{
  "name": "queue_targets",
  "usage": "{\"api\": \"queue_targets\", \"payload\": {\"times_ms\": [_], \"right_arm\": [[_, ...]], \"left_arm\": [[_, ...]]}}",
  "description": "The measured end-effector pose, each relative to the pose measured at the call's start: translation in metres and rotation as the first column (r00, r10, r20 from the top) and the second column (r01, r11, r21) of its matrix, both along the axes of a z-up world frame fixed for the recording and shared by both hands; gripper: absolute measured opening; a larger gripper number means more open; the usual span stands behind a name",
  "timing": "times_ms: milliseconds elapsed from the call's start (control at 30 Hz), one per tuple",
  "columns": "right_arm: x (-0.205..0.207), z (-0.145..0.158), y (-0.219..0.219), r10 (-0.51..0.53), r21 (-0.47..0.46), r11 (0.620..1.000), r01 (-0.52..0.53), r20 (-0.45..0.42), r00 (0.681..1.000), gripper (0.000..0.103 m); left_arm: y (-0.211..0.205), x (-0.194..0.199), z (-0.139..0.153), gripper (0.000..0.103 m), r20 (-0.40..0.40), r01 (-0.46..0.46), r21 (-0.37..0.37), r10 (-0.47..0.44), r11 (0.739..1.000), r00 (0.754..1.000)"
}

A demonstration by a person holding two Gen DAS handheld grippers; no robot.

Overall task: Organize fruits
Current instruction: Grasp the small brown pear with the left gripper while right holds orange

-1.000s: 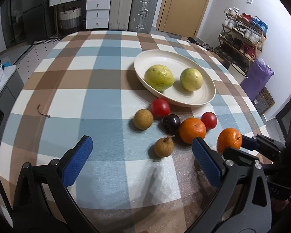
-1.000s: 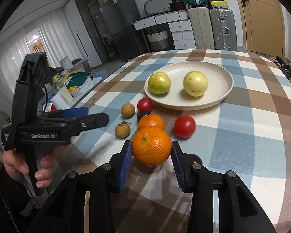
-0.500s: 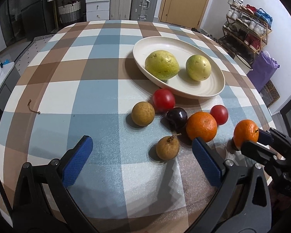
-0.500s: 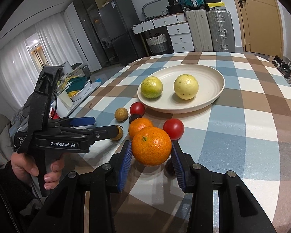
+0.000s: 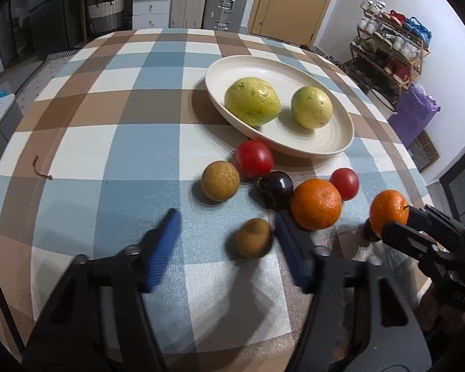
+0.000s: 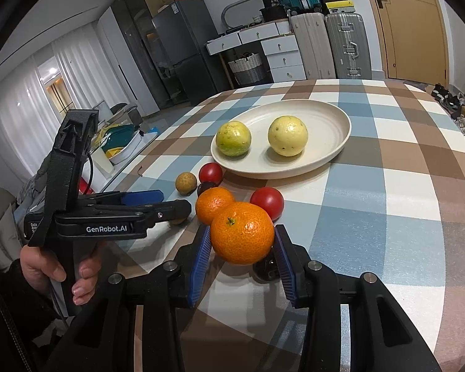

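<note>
In the left wrist view the small brown fruit point(image 5: 253, 237) lies on the tabletop point(image 5: 114, 155) at lower centre, between the closing jaws of the left claw point(image 5: 224, 249) but hard against the right-hand pad, the left pad clear of it. It is round, with no long axis. The right claw point(image 6: 241, 255) grips an orange point(image 6: 242, 232) lower centre in its own view.

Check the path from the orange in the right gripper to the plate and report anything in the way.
The orange in the right gripper has loose fruit ahead: a second orange and a red tomato lie on the cloth before the plate. Carried above them, nothing visible blocks it; bare plate remains beside the two guavas.
</note>
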State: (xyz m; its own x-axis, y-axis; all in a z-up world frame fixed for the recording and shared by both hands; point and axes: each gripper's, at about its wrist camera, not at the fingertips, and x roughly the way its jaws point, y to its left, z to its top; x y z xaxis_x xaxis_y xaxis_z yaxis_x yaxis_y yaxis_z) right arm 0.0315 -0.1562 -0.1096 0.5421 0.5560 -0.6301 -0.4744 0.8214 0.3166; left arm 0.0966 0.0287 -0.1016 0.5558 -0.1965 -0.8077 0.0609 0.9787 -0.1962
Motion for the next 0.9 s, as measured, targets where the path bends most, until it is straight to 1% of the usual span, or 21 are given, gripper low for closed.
{"api": "queue_targets", "payload": {"times_ms": [33,100,167,267,633,900], "right_arm": [[-0.001,0.000,0.000,0.001,-0.002,1.000,-0.001,0.001,1.000,0.041],[0.000,0.000,0.000,0.000,-0.004,1.000,0.000,0.002,1.000,0.041],[0.000,0.000,0.001,-0.003,-0.006,1.000,0.003,0.000,1.000,0.041],[0.001,0.002,0.001,-0.005,-0.008,1.000,0.005,0.003,1.000,0.041],[0.001,0.010,0.002,-0.004,-0.011,1.000,0.004,0.022,1.000,0.041],[0.002,0.014,0.006,0.004,-0.012,1.000,-0.004,0.031,1.000,0.041]], "left_arm": [[0.000,0.000,0.000,0.047,0.002,0.006,-0.003,-0.006,1.000,1.000],[-0.001,-0.001,0.000,0.030,-0.003,0.023,-0.006,-0.023,1.000,1.000],[-0.003,-0.003,0.000,0.021,-0.006,0.038,-0.016,-0.038,0.999,0.999],[-0.003,-0.005,0.000,0.021,-0.008,0.048,-0.036,-0.048,0.998,0.999],[-0.004,-0.010,0.013,0.021,0.012,0.057,-0.035,-0.057,0.998,0.998],[-0.004,-0.010,0.024,0.021,0.017,0.065,-0.056,-0.064,0.996,0.998]]}}
